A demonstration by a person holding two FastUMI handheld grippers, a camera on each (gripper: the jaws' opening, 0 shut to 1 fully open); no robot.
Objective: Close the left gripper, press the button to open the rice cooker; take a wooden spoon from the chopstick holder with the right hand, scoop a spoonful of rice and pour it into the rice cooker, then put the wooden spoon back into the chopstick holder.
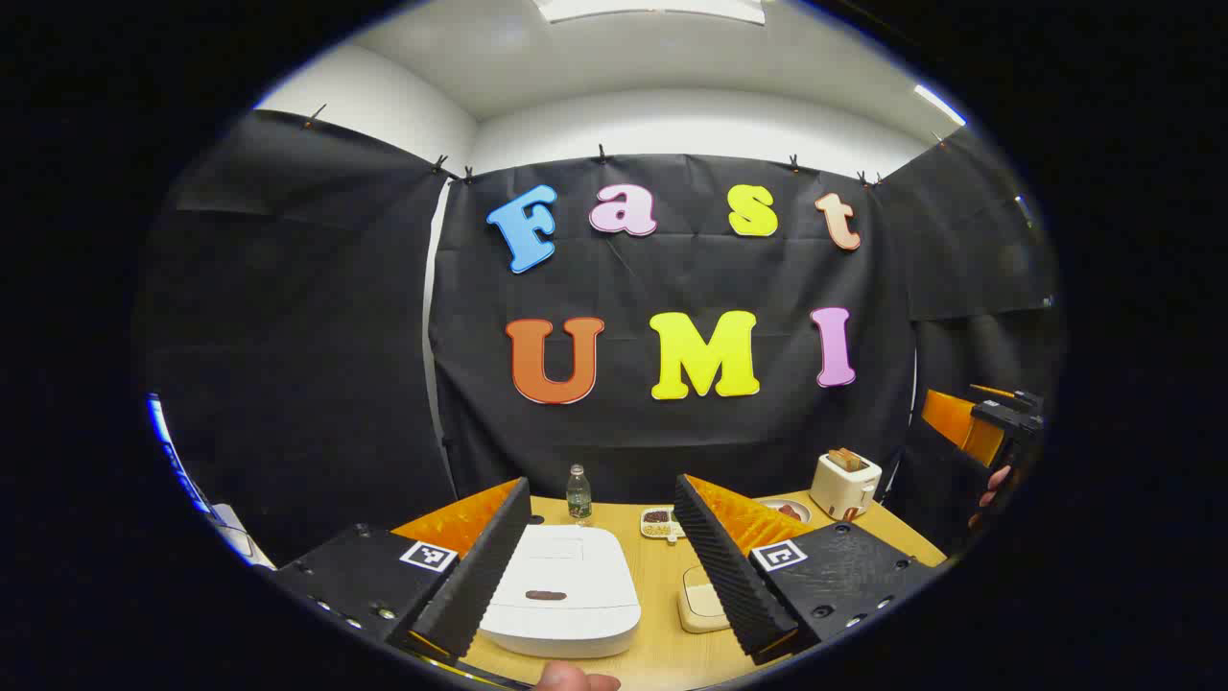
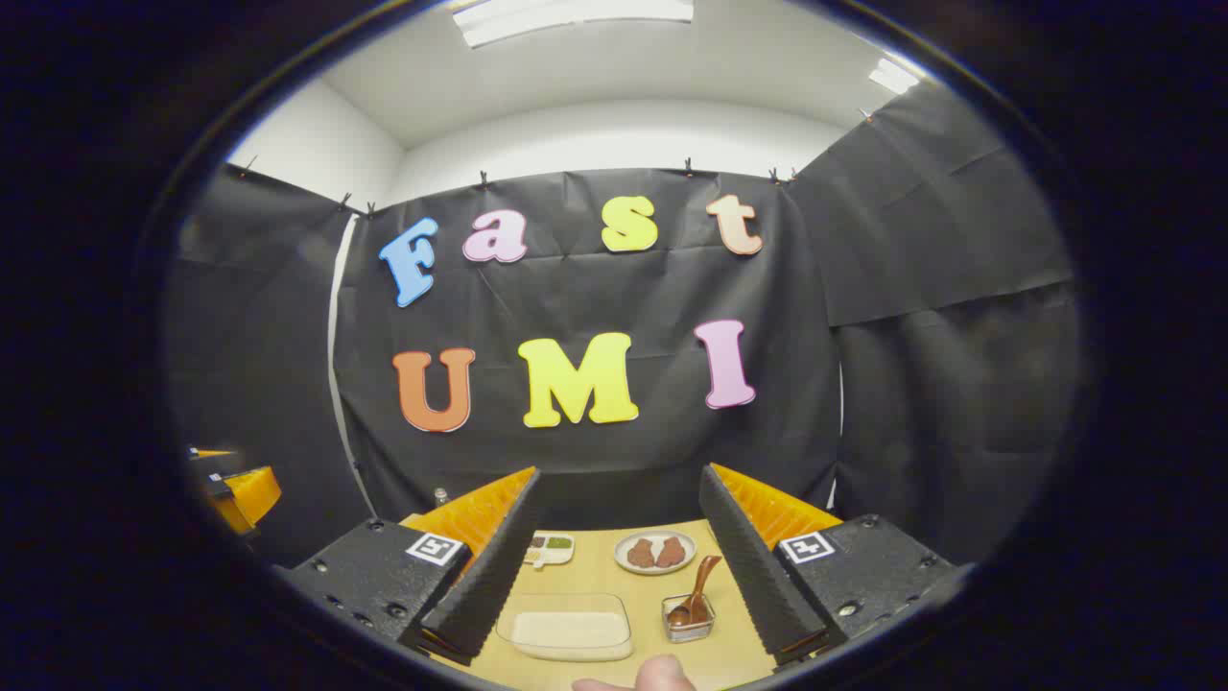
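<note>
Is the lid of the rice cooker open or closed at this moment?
Closed. In the left gripper view the white rice cooker lies with its lid flat on the body, no gap showing; the left gripper fingers stand apart above it.

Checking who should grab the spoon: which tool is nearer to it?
Right. The right tool hangs open just above the spoon, which stands in its holder. The left tool is open over the rice cooker.

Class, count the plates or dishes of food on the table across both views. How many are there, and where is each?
2: a sectioned tray at the back, right of the bottle, and a round plate right of the tray, holding two brown pieces. The tongs may hide others.
</note>
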